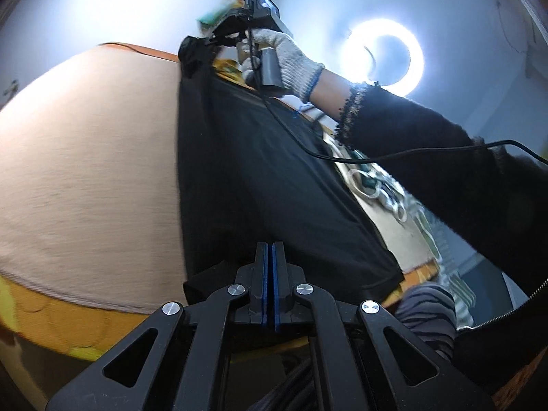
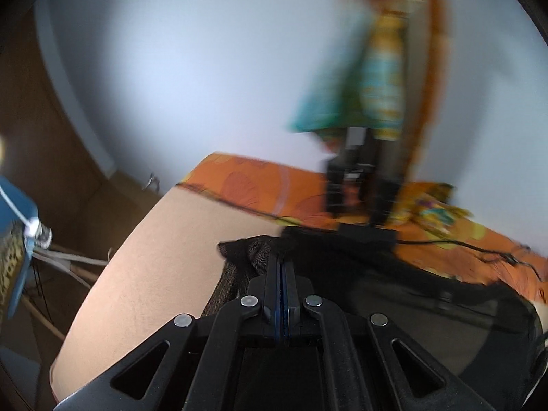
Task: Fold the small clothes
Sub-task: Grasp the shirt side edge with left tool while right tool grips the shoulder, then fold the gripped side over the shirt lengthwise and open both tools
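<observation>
Nearest to me, my left gripper (image 1: 273,251) is pinched tight on the near hem of the black garment (image 1: 260,171), its blue pads pressed together with the cloth caught between them. The fabric runs away from that grip as a long dark sheet over the beige mat (image 1: 85,157), sagging a little between my two holds, so I judge it light, thin and limp: it will drape and crease wherever it is not held, and it will not keep an edge by itself.

In the right wrist view, my right gripper (image 2: 281,263) is also clamped shut, on a bunched corner of the black garment (image 2: 253,248); the weave there looks fine and slightly sheer, though that picture is smeared and I cannot be sure how much cloth is in the bite.

Farther off, the left wrist view shows my gloved hand (image 1: 287,58) holding that gripper at the far corner, raised off the mat.

Corners and hems are the right places to hold: seams give the pads something thicker to bite. Cloth this smooth could slip from a shallow pinch, so I would keep both edges taut and level while folding over.
</observation>
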Tool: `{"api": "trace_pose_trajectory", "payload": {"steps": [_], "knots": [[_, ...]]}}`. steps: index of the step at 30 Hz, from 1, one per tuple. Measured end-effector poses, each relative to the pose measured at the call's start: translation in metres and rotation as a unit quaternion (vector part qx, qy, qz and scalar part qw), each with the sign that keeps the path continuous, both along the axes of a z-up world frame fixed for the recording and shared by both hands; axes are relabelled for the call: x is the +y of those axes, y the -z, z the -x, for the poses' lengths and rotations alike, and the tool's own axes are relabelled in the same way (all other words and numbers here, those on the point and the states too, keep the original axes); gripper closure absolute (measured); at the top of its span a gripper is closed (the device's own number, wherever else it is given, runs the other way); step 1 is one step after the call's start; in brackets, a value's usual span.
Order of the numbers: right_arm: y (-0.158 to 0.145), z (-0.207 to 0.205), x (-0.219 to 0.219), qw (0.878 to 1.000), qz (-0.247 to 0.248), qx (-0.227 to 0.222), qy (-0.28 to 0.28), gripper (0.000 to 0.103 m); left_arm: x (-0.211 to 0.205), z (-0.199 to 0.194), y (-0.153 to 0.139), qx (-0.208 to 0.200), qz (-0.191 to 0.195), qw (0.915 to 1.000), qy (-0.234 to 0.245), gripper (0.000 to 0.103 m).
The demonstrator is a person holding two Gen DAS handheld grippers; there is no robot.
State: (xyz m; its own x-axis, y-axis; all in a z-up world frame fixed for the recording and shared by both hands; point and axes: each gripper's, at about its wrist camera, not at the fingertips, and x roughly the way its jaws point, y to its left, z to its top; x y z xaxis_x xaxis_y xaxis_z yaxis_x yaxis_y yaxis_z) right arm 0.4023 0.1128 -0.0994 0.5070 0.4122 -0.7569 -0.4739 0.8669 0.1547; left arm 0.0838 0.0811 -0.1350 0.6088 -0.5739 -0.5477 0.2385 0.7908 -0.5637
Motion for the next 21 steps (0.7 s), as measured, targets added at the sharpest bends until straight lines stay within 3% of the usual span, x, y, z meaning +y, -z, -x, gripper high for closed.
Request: {"api": "trace_pose_trajectory", "payload": {"steps": [7, 14, 16, 17, 19, 21], "knots": [[0.025, -0.015, -0.08, 0.997, 0.0, 0.019, 0.078, 0.103, -0.043, -0.015, 0.01, 0.019, -0.024, 0.9971, 0.069, 0.102], [0.048, -0.018, -0.076, 0.996, 0.034, 0.036, 0.077, 0.103, -0.056, -0.022, 0.015, 0.043, -0.028, 0.9946, 0.09, 0.102], [0.053, -0.018, -0.075, 0.992, 0.078, 0.036, 0.092, 0.081, -0.059, -0.021, 0.017, 0.055, -0.024, 0.9924, 0.107, 0.094], [0.052, -0.016, -0.076, 0.989, 0.103, 0.028, 0.103, 0.061, -0.061, -0.02, 0.016, 0.059, -0.023, 0.9915, 0.114, 0.09], [0.046, -0.01, -0.089, 0.988, 0.107, 0.017, 0.112, 0.059, -0.064, -0.013, 0.011, 0.057, -0.021, 0.9902, 0.126, 0.075], [0.035, -0.003, -0.103, 0.989, 0.086, 0.02, 0.116, 0.055, -0.06, -0.004, 0.002, 0.043, -0.028, 0.9909, 0.124, 0.069]]}}
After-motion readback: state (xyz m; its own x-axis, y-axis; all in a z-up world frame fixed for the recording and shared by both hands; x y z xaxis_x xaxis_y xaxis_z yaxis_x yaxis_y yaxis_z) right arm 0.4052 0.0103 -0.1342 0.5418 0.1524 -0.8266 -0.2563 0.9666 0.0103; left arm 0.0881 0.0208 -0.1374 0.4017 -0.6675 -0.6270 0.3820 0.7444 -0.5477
